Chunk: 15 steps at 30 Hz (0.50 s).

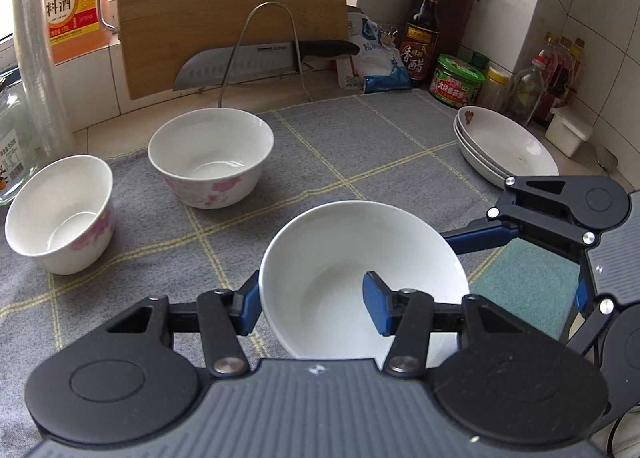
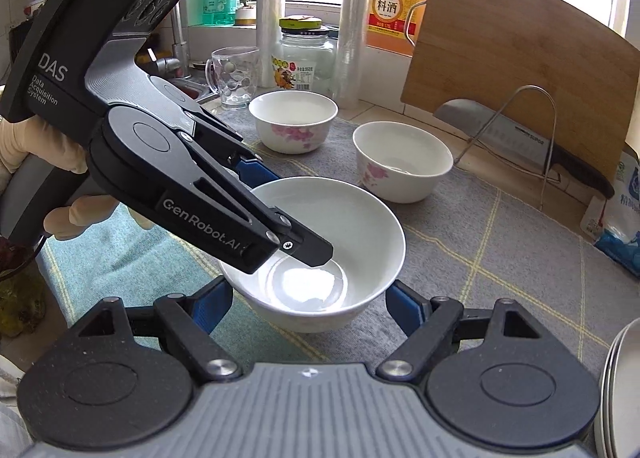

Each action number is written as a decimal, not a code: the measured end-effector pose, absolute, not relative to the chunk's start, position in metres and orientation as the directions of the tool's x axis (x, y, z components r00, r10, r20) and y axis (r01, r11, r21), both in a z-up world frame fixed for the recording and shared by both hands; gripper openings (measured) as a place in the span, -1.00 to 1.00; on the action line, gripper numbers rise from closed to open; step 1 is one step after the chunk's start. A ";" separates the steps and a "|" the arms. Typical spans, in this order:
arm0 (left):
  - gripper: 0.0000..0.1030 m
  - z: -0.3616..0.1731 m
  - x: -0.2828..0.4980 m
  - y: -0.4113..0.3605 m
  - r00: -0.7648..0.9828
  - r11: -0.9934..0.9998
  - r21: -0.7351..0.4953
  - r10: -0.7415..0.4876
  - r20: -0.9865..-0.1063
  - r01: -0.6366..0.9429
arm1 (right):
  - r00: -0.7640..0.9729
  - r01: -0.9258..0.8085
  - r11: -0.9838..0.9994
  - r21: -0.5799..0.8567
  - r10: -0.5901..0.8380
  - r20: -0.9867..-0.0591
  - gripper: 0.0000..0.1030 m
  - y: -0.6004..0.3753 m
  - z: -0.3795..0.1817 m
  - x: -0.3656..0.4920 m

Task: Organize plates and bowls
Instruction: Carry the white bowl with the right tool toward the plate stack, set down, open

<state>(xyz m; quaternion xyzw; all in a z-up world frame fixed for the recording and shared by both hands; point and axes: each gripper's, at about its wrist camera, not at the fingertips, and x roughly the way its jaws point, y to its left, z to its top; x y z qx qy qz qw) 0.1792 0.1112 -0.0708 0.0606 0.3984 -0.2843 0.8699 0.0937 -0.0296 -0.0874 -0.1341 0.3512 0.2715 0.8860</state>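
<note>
White and unpatterned, the plain bowl point(image 1: 362, 278) is pinched at its rim by my left gripper point(image 1: 316, 308), one blue pad outside the wall and one inside. My right gripper point(image 2: 308, 308) stands part-open with its fingers either side of that bowl, and I see no pad pressing on it. Beyond the plain bowl sit two flowered bowls point(image 1: 210, 155) on the grey checked cloth point(image 1: 360, 145), near each other. Well to its right, against the jars, lies a stack of plates point(image 1: 504, 145).
</note>
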 end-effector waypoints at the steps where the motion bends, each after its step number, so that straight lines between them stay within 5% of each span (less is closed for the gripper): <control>1: 0.00 -0.071 0.180 0.107 0.517 0.828 -0.123 -0.450 -0.728 0.547 | 0.606 -0.571 0.820 -0.048 0.381 -0.698 0.69 -0.033 -0.088 0.093; 15: 0.00 -0.081 0.186 0.071 0.480 0.805 -0.144 -0.475 -0.738 0.575 | 0.597 -0.533 0.845 -0.040 0.342 -0.726 0.69 -0.066 -0.096 0.093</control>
